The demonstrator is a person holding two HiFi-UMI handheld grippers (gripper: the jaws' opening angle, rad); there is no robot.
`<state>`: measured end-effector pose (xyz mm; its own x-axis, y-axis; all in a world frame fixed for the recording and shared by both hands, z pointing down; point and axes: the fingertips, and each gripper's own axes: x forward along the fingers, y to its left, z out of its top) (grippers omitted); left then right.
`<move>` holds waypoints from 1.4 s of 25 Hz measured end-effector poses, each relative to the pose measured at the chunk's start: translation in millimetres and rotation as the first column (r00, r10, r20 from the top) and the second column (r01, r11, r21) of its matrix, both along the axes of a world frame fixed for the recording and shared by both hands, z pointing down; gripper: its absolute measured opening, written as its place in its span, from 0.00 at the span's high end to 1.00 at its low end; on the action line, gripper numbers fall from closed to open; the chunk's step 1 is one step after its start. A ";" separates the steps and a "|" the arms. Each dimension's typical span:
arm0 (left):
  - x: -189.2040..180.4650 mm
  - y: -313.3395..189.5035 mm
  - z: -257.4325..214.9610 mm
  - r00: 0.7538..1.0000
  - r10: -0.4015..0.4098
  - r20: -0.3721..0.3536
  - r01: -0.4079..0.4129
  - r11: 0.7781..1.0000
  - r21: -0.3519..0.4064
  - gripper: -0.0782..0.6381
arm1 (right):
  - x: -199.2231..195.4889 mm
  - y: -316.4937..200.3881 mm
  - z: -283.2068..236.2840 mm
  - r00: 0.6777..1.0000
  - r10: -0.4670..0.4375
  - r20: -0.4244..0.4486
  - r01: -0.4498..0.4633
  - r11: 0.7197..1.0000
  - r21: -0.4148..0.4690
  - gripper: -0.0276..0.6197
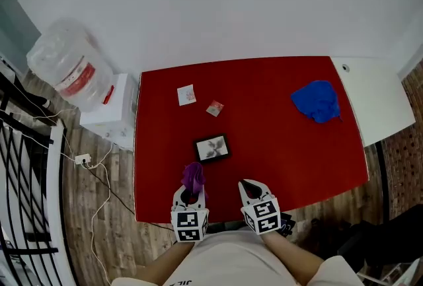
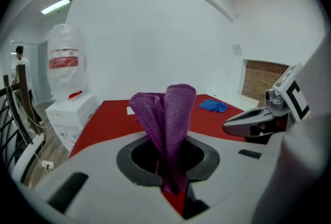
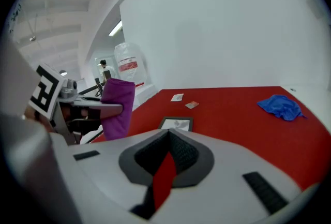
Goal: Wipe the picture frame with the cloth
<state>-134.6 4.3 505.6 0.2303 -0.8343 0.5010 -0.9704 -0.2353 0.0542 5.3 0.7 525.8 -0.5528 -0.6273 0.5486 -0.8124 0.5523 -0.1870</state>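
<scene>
A small black picture frame (image 1: 212, 148) lies flat on the red table (image 1: 277, 146), just beyond both grippers; it shows too in the right gripper view as the frame (image 3: 177, 123). My left gripper (image 1: 192, 187) is shut on a folded purple cloth (image 1: 193, 176), which sticks up between its jaws as the cloth (image 2: 168, 119) and hangs beside the frame's near left corner. My right gripper (image 1: 248, 187) hovers near the table's front edge, shut, with nothing between its jaws. From the right gripper view the purple cloth (image 3: 118, 108) appears at the left.
A blue cloth (image 1: 317, 100) lies at the table's far right. Two small cards (image 1: 187, 94) (image 1: 214, 107) rest beyond the frame. A water bottle (image 1: 69, 65) on a white dispenser stands left of the table, a white surface (image 1: 377, 100) adjoins its right end.
</scene>
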 end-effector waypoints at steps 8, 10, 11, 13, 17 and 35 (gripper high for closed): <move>2.3 16.0 -4.1 1.000 0.011 0.001 -0.011 1.000 0.007 0.81 | -23.8 4.1 -10.7 0.999 -0.042 0.020 0.041 0.999 0.027 0.95; 3.4 16.7 -4.4 1.000 0.019 0.008 -0.019 1.000 0.007 0.81 | -24.9 5.2 -9.9 0.999 -0.052 0.011 0.052 0.998 0.023 0.95; 3.1 16.8 -4.5 1.000 0.019 0.008 -0.019 1.000 0.006 0.81 | -25.2 5.8 -9.6 0.999 -0.054 0.005 0.054 0.998 0.022 0.95; 1.7 16.8 -4.9 1.000 0.015 0.012 -0.015 1.000 0.005 0.81 | -24.3 7.0 -8.8 0.999 -0.051 -0.011 0.051 0.998 0.021 0.95; 2.5 15.8 -3.8 1.000 0.010 0.004 -0.010 1.000 -0.003 0.81 | -20.9 4.6 -8.7 0.999 -0.043 -0.023 0.044 0.999 0.019 0.95; 0.8 17.1 -5.5 1.000 0.002 0.010 -0.002 1.000 0.001 0.81 | -24.2 4.7 -11.0 0.998 -0.053 -0.019 0.054 0.998 0.015 0.95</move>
